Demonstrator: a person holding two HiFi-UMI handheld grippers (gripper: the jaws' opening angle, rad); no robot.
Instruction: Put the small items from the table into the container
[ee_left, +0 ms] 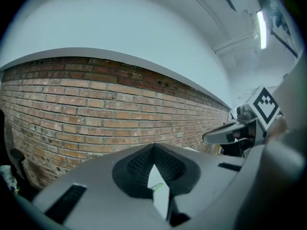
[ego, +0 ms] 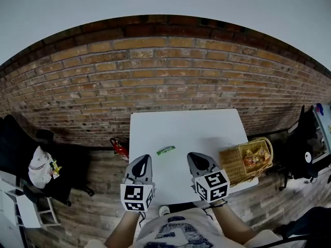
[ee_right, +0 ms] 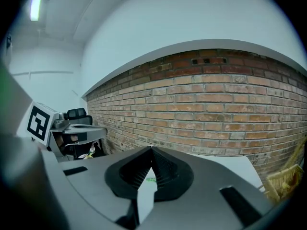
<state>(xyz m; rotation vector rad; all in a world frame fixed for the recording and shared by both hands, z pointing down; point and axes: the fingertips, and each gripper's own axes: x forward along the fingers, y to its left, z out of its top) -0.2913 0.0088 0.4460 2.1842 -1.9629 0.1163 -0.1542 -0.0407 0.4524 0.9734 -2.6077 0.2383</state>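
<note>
A small green packet [ego: 166,150] lies on the white table [ego: 207,125], near its front middle. It also shows through the jaw gaps, the packet [ee_left: 157,187] in the left gripper view and the packet [ee_right: 150,179] in the right gripper view. A wicker basket [ego: 234,164] with snack packs inside stands at the table's right edge. My left gripper [ego: 144,158] hovers just near-left of the packet, shut and empty. My right gripper [ego: 194,155] sits to the packet's right, between it and the basket, also shut on nothing. Each gripper's jaws meet at the tip.
A brick wall [ego: 170,71] runs behind the table. A black chair with a white cap [ego: 39,167] stands at the left. A red object [ego: 119,146] lies on the floor by the table's left edge. Dark furniture [ego: 302,143] is to the right of the basket.
</note>
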